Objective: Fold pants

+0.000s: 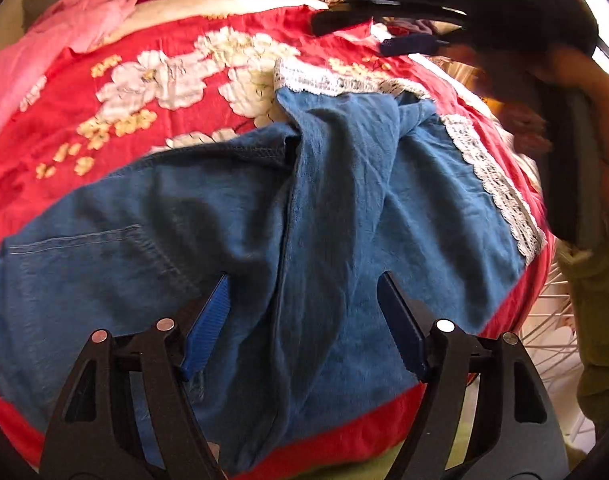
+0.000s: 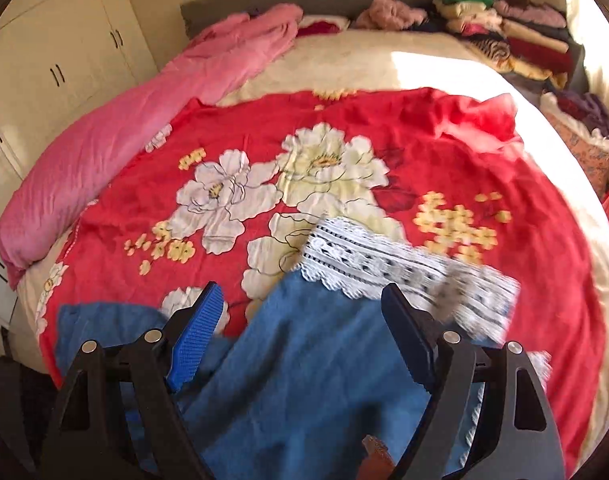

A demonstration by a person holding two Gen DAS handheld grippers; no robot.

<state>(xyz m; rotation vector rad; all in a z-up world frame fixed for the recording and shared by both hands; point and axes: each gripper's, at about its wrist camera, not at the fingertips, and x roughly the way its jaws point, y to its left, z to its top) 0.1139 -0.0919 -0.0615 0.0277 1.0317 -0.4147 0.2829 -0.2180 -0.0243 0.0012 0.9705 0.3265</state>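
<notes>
Blue denim pants (image 1: 232, 216) with white lace cuffs (image 1: 492, 184) lie rumpled on a red floral bedspread (image 1: 152, 80). The legs run to the upper right and overlap unevenly. My left gripper (image 1: 302, 292) is open, hovering above the pants' middle and holding nothing. In the right wrist view the pants (image 2: 304, 360) lie below my right gripper (image 2: 300, 300), which is open and empty above a pant leg near its lace cuff (image 2: 384, 260).
A pink quilt (image 2: 124, 120) lies rolled along the bed's left side. Stacks of folded clothes (image 2: 504, 28) sit at the back right. Cream cupboards (image 2: 44, 60) stand to the left. A person's arm and dark hair (image 1: 524, 20) are at the right of the left wrist view.
</notes>
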